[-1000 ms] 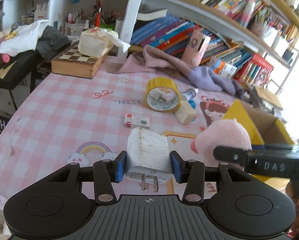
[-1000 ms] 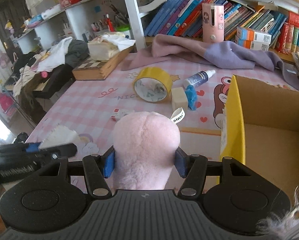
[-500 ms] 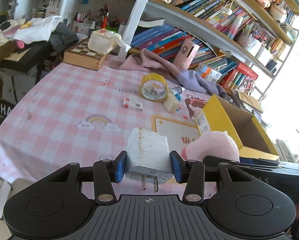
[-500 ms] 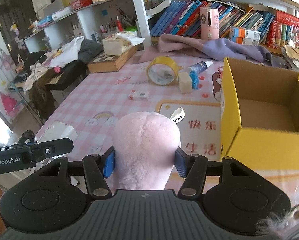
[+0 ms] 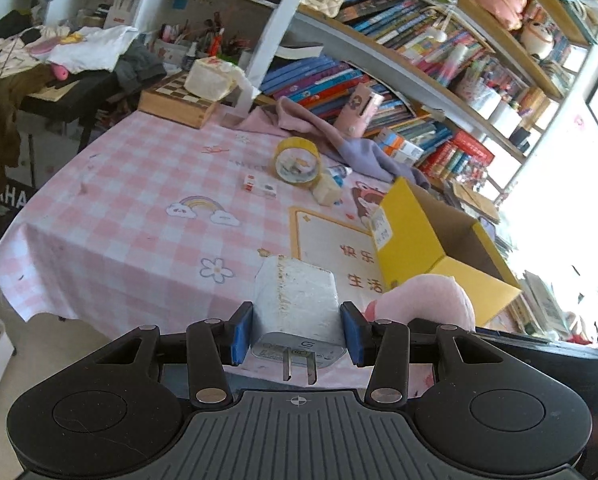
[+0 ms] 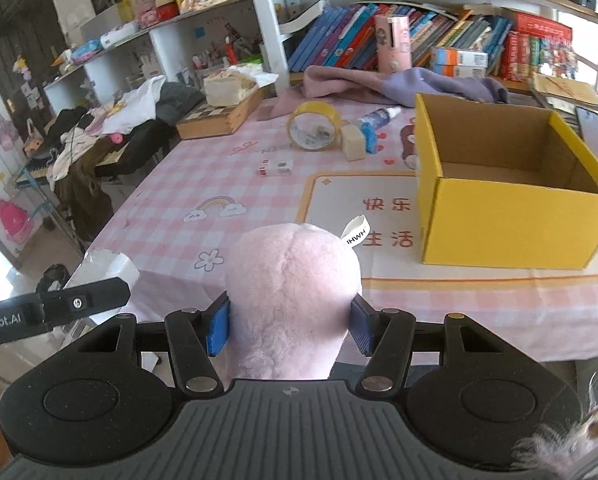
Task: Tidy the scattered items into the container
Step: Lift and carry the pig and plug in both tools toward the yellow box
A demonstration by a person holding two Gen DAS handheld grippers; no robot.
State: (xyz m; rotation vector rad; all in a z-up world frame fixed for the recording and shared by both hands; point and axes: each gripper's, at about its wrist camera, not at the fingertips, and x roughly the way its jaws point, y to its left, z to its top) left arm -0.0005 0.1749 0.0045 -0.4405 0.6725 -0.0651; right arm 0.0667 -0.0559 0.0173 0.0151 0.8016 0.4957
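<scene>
Stiff charger (image 5: 297, 300) is clamped by left fingers (image 5: 242, 334) across its flat sides; soft, light plush (image 6: 293, 300) is squeezed by right fingers (image 6: 218, 330).

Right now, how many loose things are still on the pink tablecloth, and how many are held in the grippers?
On the cloth: 4: tape roll, small white box, beige block, spray bottle
Held: 2: charger plug, pink plush toy
Total: 6

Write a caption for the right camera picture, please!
Right gripper clamps a pink plush toy before the open yellow box.
</scene>
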